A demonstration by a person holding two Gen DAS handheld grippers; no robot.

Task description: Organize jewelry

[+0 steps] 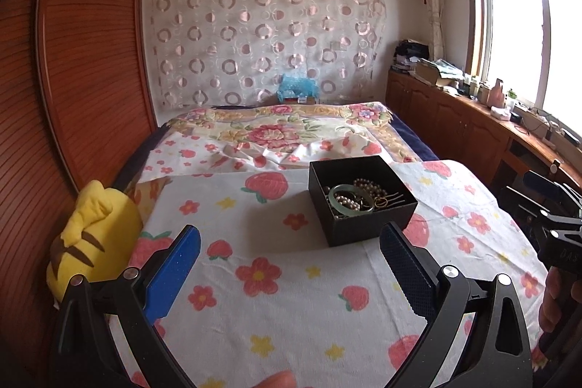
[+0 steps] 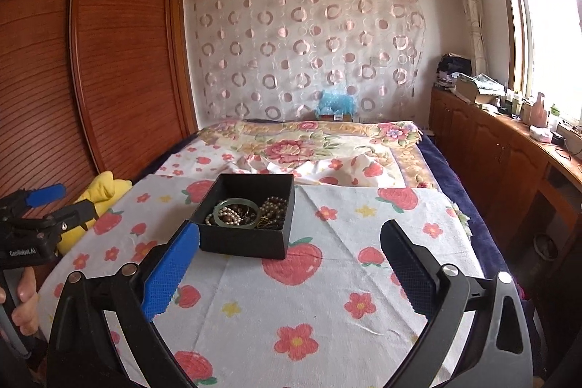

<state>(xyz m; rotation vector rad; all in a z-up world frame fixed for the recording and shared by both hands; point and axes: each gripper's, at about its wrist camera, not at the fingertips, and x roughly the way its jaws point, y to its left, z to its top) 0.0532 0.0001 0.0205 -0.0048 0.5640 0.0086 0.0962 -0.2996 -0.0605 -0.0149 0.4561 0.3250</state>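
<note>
A black open box (image 1: 363, 202) (image 2: 247, 217) sits on the flowered sheet (image 1: 276, 279) (image 2: 327, 297) of the bed. Inside lie a pale green bangle (image 1: 349, 202) (image 2: 236, 211), strings of pearl-like beads (image 1: 367, 186) (image 2: 272, 204) and small gold pieces (image 1: 383, 200). My left gripper (image 1: 291, 253) hovers open, short of the box and to its left, nothing between its blue fingers. My right gripper (image 2: 291, 253) is open too, wide apart and empty, just in front of the box; its left finger (image 2: 171, 271) overlaps the box's near left corner in the picture.
A yellow plush toy (image 1: 91, 235) (image 2: 102, 191) lies at the bed's left edge by the wooden wardrobe (image 1: 72, 60). A wooden cabinet (image 1: 473, 122) with clutter runs along the right under the window. A flowered quilt (image 1: 291, 130) covers the far half of the bed.
</note>
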